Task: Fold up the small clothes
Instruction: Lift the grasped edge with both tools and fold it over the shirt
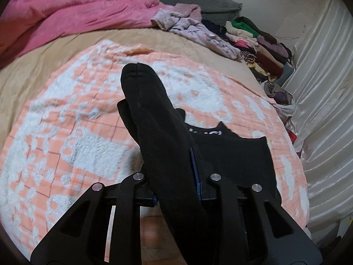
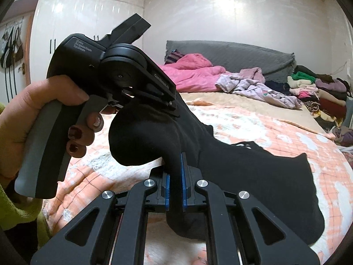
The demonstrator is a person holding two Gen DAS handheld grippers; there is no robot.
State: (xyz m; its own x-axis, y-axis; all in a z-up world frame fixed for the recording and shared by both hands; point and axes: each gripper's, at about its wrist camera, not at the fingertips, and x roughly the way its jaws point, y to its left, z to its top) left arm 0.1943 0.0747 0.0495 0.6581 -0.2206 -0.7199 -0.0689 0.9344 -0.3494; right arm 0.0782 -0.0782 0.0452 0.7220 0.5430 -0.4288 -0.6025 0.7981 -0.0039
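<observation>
While both tools, left (image 1: 176, 176) and right (image 2: 175, 190), clamp the black sock (image 2: 253, 172), blanket (image 1: 77, 145) lies open beneath.

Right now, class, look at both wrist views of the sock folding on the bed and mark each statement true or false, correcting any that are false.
1. The right gripper is shut on a black sock. True.
2. The sock is white. False: it is black.
3. The left gripper is empty. False: it grips black sock fabric too.
4. A pink quilt lies at the far end of the bed. True.
5. The blanket under the sock is plain blue. False: it is peach and white, patterned.
</observation>
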